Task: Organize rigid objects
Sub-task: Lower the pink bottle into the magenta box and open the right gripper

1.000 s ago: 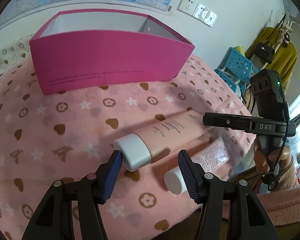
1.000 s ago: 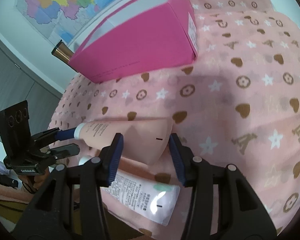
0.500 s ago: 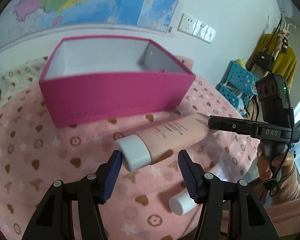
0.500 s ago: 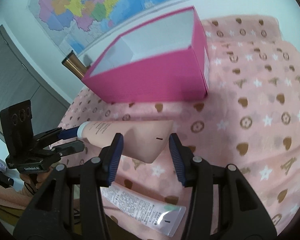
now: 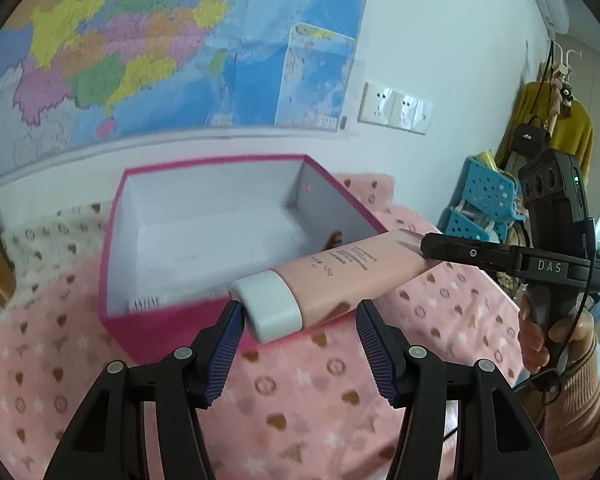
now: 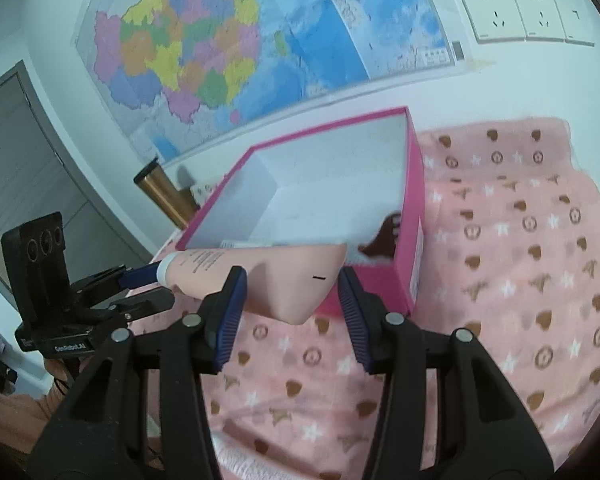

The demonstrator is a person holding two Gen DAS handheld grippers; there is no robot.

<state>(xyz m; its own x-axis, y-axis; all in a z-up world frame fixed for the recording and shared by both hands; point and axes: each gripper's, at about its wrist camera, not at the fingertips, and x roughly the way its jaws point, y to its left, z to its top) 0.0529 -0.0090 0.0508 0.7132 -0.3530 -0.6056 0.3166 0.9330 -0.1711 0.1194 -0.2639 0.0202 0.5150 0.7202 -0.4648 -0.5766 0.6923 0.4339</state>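
Hand-held gripper pair first: the left hand-held gripper [image 5: 300, 338] stands wide open around the white cap, one pad just touching it; whether it bears any load I cannot tell; the right hand-held gripper [image 6: 290, 304] brackets the crimped end of the tube [image 5: 332, 280], and from its own view the grip is unclear, though the left view shows its dark jaw tight against that end, so it seems to carry the tube.

What changed: a second ago the tube lay on the pink cloth [image 5: 320, 400] beside a smaller white tube; now it is lifted clear and hangs over the near rim of the box [image 5: 116, 260], whose white interior looks bare; the small tube is out of sight. I judge the step to be mid-transfer, with lowering and release left to do.

Writing, largest to smallest: "DAS" on the right gripper's body in the left view; "GenRobot.AI" on the left gripper's body in the right view; "125g" on the tube; other print there is too small to read.
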